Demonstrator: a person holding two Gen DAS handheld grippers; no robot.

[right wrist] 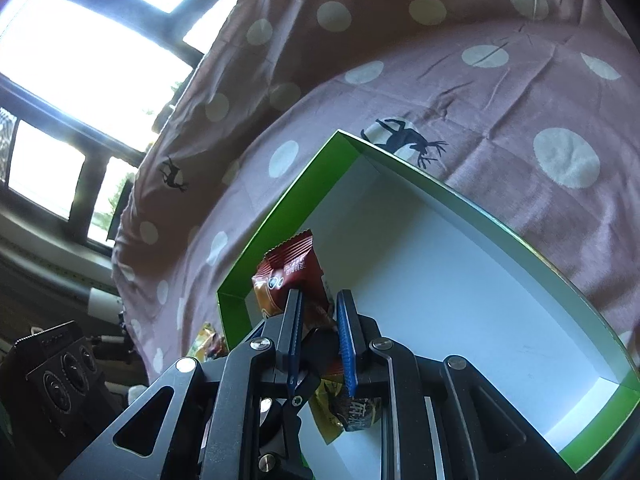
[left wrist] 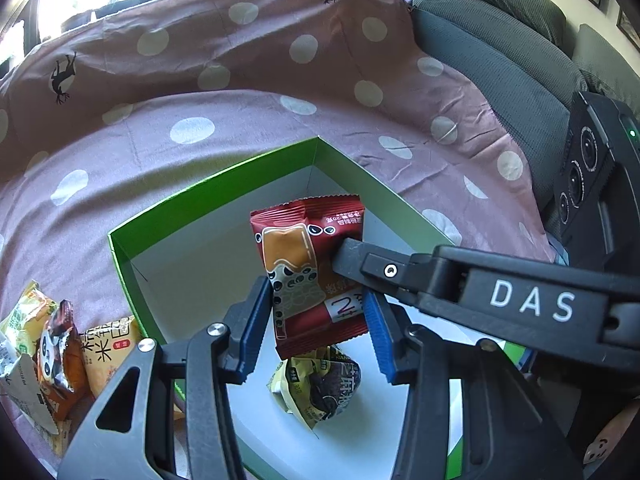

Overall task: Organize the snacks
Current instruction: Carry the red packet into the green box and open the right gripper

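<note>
In the left wrist view, the left gripper (left wrist: 318, 328) is spread wide. A red snack packet (left wrist: 310, 264) hangs between its blue pads (left wrist: 252, 332), but the pads do not seem to press it. The right gripper (left wrist: 348, 254) reaches in from the right, and its black tip is on the packet's right side. The packet is up in the air over the green box (left wrist: 208, 184). A yellow snack packet (left wrist: 320, 384) lies on the white floor of the box. More loose snacks (left wrist: 52, 352) lie on the spotty pink cloth (left wrist: 240, 120) to the left, outside the box.

In the right wrist view, the right gripper (right wrist: 318, 340) is pinching the red snack packet (right wrist: 288, 276) near its lower half. The top of the packet sticks up, over the near left part of the green box (right wrist: 280, 208).

The packet looks light, soft and crinkly, and a bit slippery. The food inside may crumble, so a gentle pinch on a flat sealed edge seems best.
</note>
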